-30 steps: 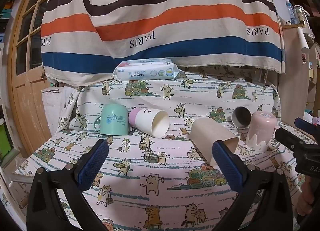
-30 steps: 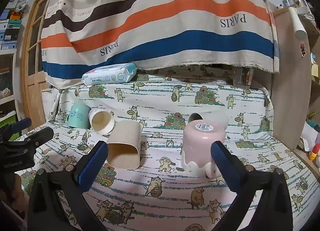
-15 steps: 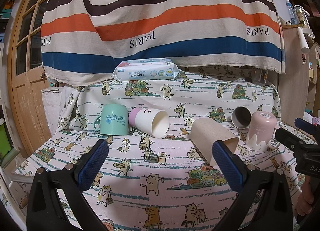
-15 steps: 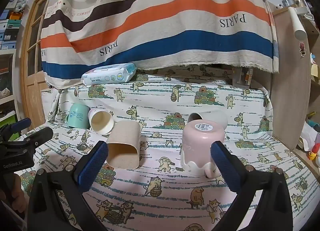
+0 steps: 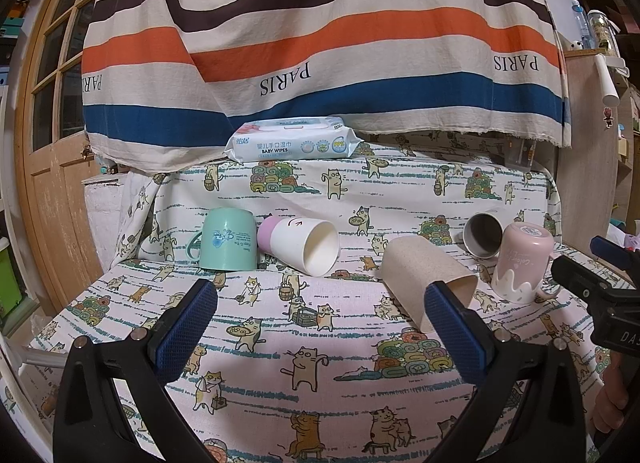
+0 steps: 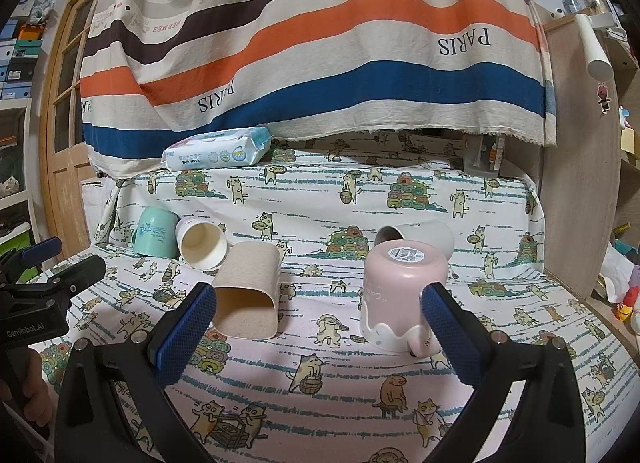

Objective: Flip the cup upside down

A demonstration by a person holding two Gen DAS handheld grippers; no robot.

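Working left to right across the bench (image 5: 248, 347): the mint mug (image 5: 228, 241) already stands mouth down, with its handle on the left. The white-and-lilac cup (image 5: 298, 245) lies on its side touching the mug. The beige square cup (image 6: 248, 295) lies on its side nearer to you. The grey cup (image 5: 482, 235) lies on its side at the back. The pink mug (image 6: 402, 295) stands mouth down at the right.

Your left hand-held gripper (image 5: 320, 327) is spread wide and holds nothing. Your right hand-held gripper (image 6: 320, 327) is likewise wide open and empty, with the pink mug just ahead of its right finger.

Hazards, as judged from the present layout:
- The cloth covering the bench is soft and wrinkled. A cup set down on its rim may tip or rock.
- The white-and-lilac cup rests against the mint mug. If you lift it carelessly, you may knock the mug over.
- The beige cup has flat walls. If the pads close across a corner, the cup is likely to twist out during rotation.
- The two hand-held grippers are near each other, so a wide swing may cause a collision.

View differences: the right wrist view looks straight into the mouth of the beige cup and shows the label on the pink mug's base. The left wrist view shows the mint mug's handle and the dark interior of the grey cup, which is mostly hidden behind the pink mug in the right view.
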